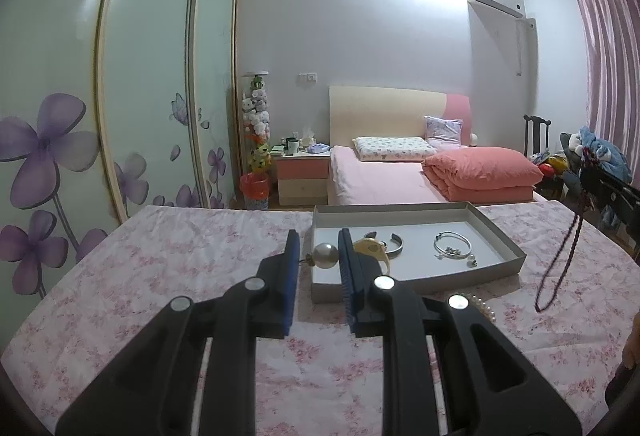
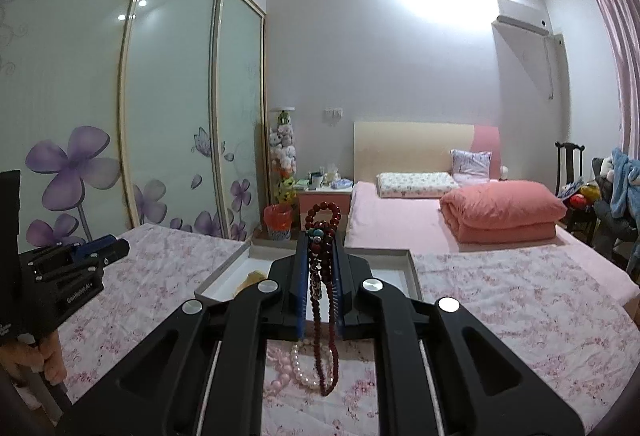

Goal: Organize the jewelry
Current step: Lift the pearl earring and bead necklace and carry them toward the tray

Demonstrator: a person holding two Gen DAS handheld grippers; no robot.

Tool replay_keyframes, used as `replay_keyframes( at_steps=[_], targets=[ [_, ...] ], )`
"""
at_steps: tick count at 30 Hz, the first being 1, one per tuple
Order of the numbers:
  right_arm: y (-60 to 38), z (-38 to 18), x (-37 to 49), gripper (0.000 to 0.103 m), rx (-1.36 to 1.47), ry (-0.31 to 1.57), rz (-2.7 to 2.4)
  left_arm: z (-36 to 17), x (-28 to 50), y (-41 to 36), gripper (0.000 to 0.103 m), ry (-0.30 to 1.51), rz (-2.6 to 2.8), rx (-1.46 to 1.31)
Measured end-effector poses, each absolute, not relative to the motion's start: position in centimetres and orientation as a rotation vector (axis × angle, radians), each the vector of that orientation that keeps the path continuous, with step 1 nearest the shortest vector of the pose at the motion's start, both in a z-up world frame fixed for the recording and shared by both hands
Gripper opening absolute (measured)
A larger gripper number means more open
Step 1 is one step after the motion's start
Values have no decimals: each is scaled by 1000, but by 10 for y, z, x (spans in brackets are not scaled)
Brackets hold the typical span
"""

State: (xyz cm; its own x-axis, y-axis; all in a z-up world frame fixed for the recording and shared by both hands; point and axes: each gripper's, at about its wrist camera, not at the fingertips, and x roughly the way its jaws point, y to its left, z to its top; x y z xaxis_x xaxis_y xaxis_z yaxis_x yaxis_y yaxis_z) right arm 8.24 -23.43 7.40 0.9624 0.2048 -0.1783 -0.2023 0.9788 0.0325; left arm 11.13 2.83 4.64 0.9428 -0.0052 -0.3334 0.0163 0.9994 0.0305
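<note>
The dark red bead necklace (image 2: 322, 276) hangs pinched between the nearly closed jaws of the right gripper (image 2: 320, 256), centre frame, its limp, light loop dangling over the white pearl strand (image 2: 298, 366) on the floral cloth (image 2: 500, 316). It will likely swing and slip, so a bunched grip suits it. Beyond sits the grey tray (image 1: 508, 240). The left gripper (image 1: 318, 248), part open, brackets a pearl earring (image 1: 325, 256), not visibly clamped.

Pink bed (image 1: 380, 180), 2 pillows (image 1: 390, 148), perhaps plush toys (image 1: 256, 112).
</note>
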Motion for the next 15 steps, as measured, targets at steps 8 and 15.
replay_keyframes(
  at_steps=[8, 15],
  targets=[
    [-229, 76, 86, 11, -1, 138, 170, 47, 117, 15, 20, 336, -31, 42],
    [-224, 78, 90, 11, -13, 111, 158, 46, 122, 6, 20, 325, -39, 55]
  ],
)
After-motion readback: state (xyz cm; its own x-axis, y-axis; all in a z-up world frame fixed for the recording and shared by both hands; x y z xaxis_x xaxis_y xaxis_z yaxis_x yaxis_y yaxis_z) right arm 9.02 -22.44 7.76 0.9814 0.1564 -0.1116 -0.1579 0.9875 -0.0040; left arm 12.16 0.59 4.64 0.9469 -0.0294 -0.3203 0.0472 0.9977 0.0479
